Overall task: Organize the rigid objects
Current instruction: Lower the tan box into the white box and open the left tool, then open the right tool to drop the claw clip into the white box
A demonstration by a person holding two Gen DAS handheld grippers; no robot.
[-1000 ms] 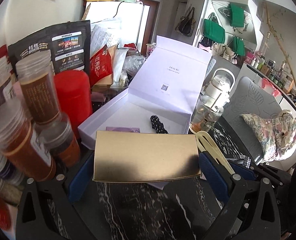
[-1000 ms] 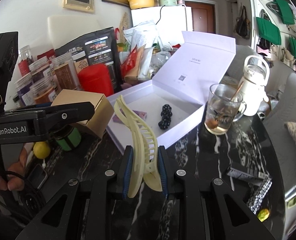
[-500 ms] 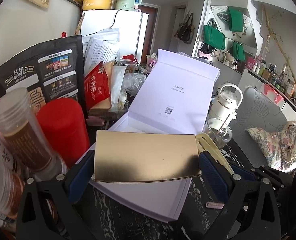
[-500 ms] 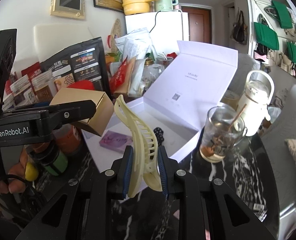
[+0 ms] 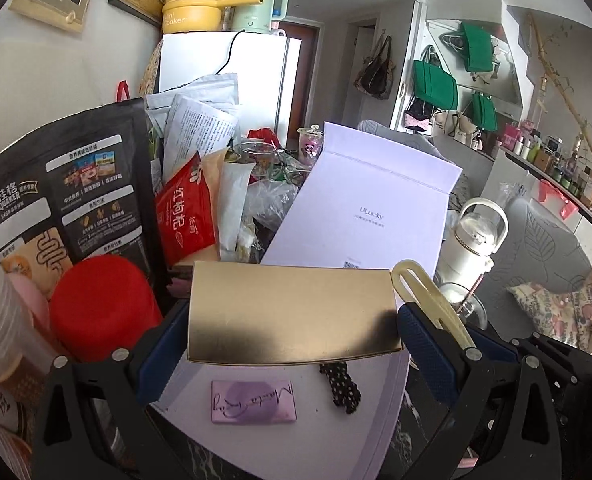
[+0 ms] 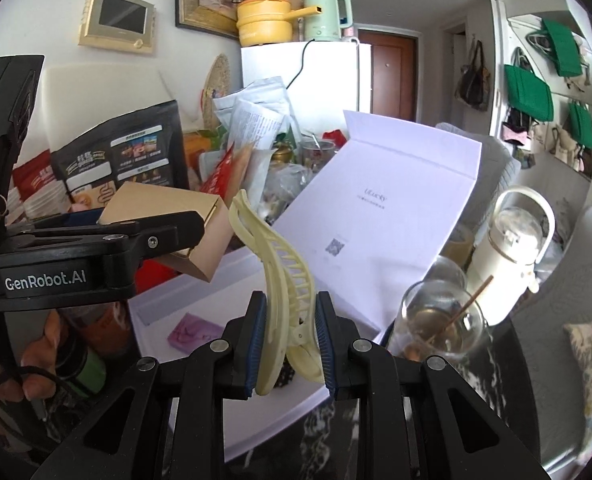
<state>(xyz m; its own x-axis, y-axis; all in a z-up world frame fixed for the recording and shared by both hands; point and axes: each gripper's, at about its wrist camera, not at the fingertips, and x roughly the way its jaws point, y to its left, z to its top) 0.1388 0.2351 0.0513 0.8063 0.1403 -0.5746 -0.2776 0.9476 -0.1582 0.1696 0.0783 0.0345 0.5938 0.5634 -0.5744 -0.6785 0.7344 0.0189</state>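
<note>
Gold box [image 5: 291, 312] hides white box's [image 5: 336, 436] back.

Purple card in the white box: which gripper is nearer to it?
Left. The left gripper, holding the gold box, hangs right above the purple card; the right gripper, holding the hair clip, is off to its side.

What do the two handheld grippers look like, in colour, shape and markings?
Both are matte black plastic frames with angular, strut-like arms and silver round screw heads at the pivots. The jaws carry dark blue ribbed pads. The left gripper, seen from the side in the right wrist view, bears white "GenRobot.AI" lettering. The right gripper shows no lettering here. No sleeves are visible.
</note>
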